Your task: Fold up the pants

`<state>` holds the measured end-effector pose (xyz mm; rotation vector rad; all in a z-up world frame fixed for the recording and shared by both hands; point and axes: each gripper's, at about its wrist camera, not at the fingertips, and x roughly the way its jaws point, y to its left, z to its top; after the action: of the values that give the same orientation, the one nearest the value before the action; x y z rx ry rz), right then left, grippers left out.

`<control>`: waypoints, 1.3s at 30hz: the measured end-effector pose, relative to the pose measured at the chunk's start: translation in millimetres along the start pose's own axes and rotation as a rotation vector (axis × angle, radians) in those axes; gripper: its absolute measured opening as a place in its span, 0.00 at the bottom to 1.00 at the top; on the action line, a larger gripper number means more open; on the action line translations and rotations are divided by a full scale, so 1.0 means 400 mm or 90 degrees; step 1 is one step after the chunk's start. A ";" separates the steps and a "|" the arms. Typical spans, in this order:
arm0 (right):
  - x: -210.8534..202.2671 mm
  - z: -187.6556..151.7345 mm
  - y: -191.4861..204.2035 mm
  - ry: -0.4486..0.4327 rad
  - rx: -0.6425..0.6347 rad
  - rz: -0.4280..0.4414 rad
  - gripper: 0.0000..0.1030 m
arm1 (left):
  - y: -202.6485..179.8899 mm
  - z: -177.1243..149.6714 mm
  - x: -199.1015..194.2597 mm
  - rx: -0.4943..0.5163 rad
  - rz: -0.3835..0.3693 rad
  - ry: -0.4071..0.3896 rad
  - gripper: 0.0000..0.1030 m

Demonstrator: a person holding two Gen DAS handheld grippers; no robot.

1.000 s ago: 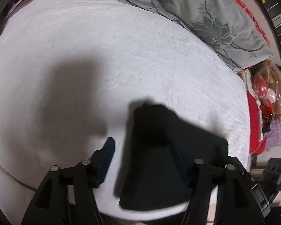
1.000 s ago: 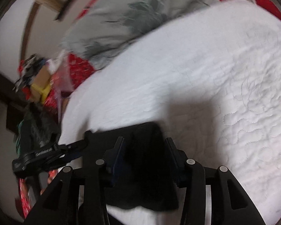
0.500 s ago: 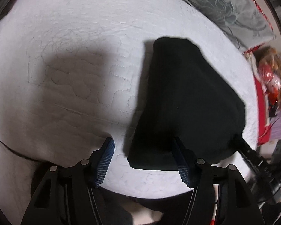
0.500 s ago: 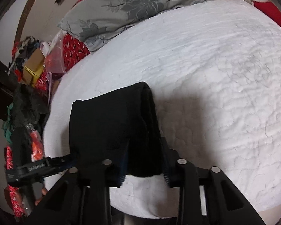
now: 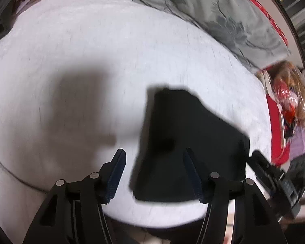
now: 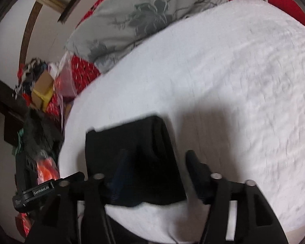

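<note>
- Right now the right gripper [image 6: 155, 169] has just been opening: its jaws stand spread, one on either side of the near right corner of the folded black pants [image 6: 132, 158], and no pad visibly presses the cloth.
- The left gripper [image 5: 153, 170] also stands with its fingers [image 5: 117, 174] apart; the left pad is over bare quilt and the right pad sits over the near left part of the pants, with nothing pinched between them as far as the blurred view shows.
- The pants lie as a compact dark bundle close to the near edge of the white quilt [image 6: 233, 81], with a thicker rolled fold along their right side in the right wrist view.
- My reading is that the fold is done or nearly done and the step in hand is letting go and tidying the bundle.
- To do that well, both grippers should lift clear straight away from the cloth, so a pad does not catch a layer and drag the fold open.
- If an edge needs squaring, a light press on top is safer than another pinch, since the bundle sits close to the mattress edge and could slide off.
- Farther out, a grey flowered pillow [image 6: 144, 18] lies at the far side, with red bedding and clutter beyond it.
</note>
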<state>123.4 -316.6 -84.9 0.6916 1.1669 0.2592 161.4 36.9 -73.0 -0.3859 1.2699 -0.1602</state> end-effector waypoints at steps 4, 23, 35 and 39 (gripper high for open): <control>0.059 0.043 0.022 0.009 0.009 -0.006 0.62 | -0.024 0.077 0.048 -0.031 0.009 0.019 0.58; 0.094 0.052 -0.042 0.060 0.050 0.062 0.58 | 0.007 0.065 0.095 0.000 0.008 0.037 0.69; 0.090 0.002 -0.004 0.059 -0.015 0.002 0.32 | 0.005 0.018 0.140 0.031 -0.005 0.078 0.42; 0.109 -0.008 -0.046 0.081 0.004 0.005 0.33 | 0.008 0.008 0.146 0.037 0.002 0.065 0.42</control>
<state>134.6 -306.5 -129.9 0.6940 1.2863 0.3094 181.4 21.3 -125.6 -0.3291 1.3633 -0.2161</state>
